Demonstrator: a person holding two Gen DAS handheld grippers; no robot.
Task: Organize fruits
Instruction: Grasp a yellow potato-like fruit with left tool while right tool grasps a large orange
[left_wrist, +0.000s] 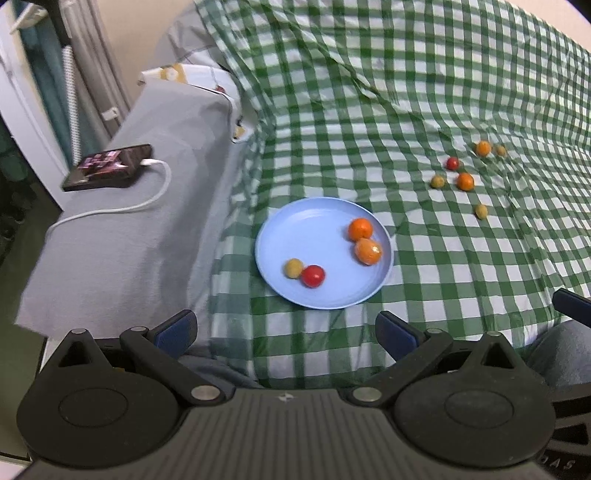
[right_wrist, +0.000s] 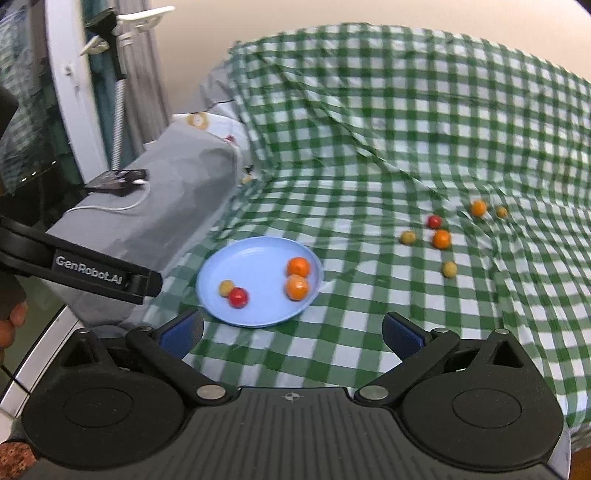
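Observation:
A light blue plate (left_wrist: 280, 229) (right_wrist: 240, 258) lies on the green checked cloth. It holds two oranges (left_wrist: 361, 229) (right_wrist: 297, 266), a red tomato (left_wrist: 313, 276) (right_wrist: 238, 297) and a small yellow-green fruit (left_wrist: 293, 267) (right_wrist: 226, 287). Several loose fruits lie farther right on the cloth: an orange (left_wrist: 465, 181) (right_wrist: 441, 239), a red one (left_wrist: 452, 163) (right_wrist: 434, 221), and yellow-green ones (left_wrist: 480, 211) (right_wrist: 449, 269). My left gripper (left_wrist: 286, 332) is open and empty, near the plate's front. My right gripper (right_wrist: 291, 334) is open and empty too.
A grey-covered ledge (left_wrist: 155, 221) at the left carries a phone (left_wrist: 109, 166) on a white cable. The left gripper's body (right_wrist: 92, 275) shows in the right wrist view, with a hand (right_wrist: 11, 321) at the left edge. The cloth (left_wrist: 461, 277) is wrinkled.

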